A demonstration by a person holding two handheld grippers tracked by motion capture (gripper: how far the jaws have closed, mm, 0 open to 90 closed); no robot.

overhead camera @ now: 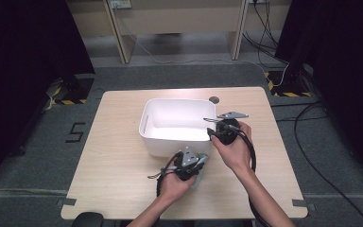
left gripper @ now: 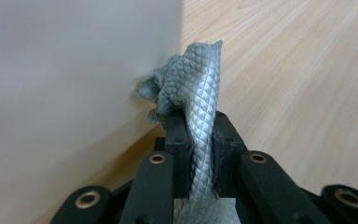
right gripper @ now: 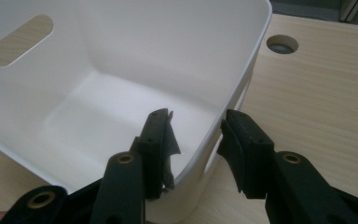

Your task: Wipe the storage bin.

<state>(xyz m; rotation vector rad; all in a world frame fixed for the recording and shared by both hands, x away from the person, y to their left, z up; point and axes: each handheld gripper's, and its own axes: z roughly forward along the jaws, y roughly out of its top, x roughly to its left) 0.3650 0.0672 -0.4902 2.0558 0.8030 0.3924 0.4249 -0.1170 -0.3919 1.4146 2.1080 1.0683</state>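
My left gripper is clamped tight on a grey cloth, which bunches up past the pads against the outer wall of the white bin. The cloth looks light, soft and limp, with a scaly weave that should not slip; I judge a pinch on a gathered fold holds best. My right gripper stands wide open astride the bin's rim, pressing on nothing. The bin sits mid-table.

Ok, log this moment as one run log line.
left claw: shut on grey cloth beside bin | right claw: open, straddling white bin wall | bin empty
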